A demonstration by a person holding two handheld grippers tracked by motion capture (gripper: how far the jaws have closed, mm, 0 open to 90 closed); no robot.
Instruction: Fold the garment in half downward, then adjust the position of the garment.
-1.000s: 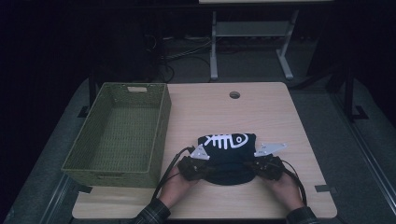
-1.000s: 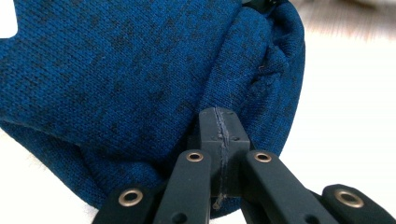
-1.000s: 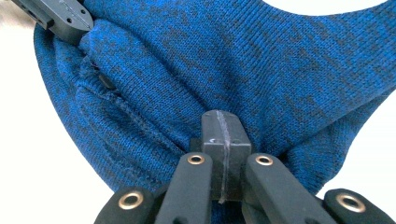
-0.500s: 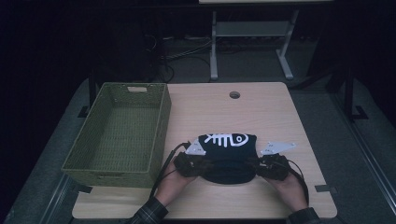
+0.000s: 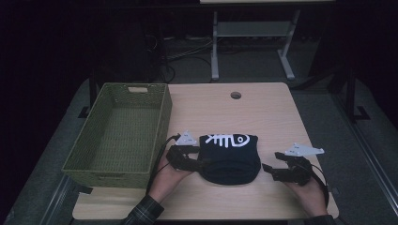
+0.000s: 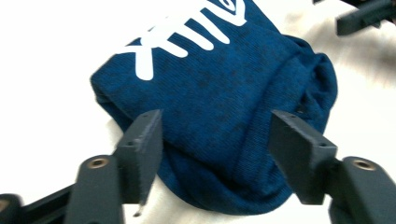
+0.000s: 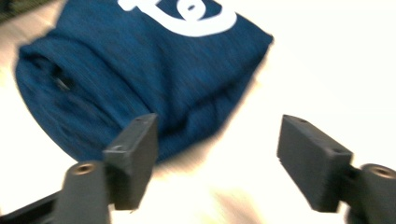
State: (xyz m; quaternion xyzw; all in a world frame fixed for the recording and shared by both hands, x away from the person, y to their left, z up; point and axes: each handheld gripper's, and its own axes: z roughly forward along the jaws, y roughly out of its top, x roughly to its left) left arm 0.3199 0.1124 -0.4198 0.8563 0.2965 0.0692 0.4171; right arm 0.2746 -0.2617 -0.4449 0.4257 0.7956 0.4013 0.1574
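The folded blue garment point(image 5: 230, 157) lies flat near the front middle of the worktop point(image 5: 263, 112), between the two grippers. The left gripper point(image 5: 199, 164) sits at its left edge with fingers point(image 6: 140, 149) parted over the cloth; these jaws have just been opening. The right gripper point(image 5: 270, 171) stands apart from its right edge over bare worktop, jaws likewise just opened, nothing between them. The green basket point(image 5: 164, 117) walls off the left side, just beside the left hand point(image 5: 164, 180); passage there looks narrow, though the dim view makes it uncertain. Behind the garment the worktop is bare save a cable hole point(image 5: 235, 95).
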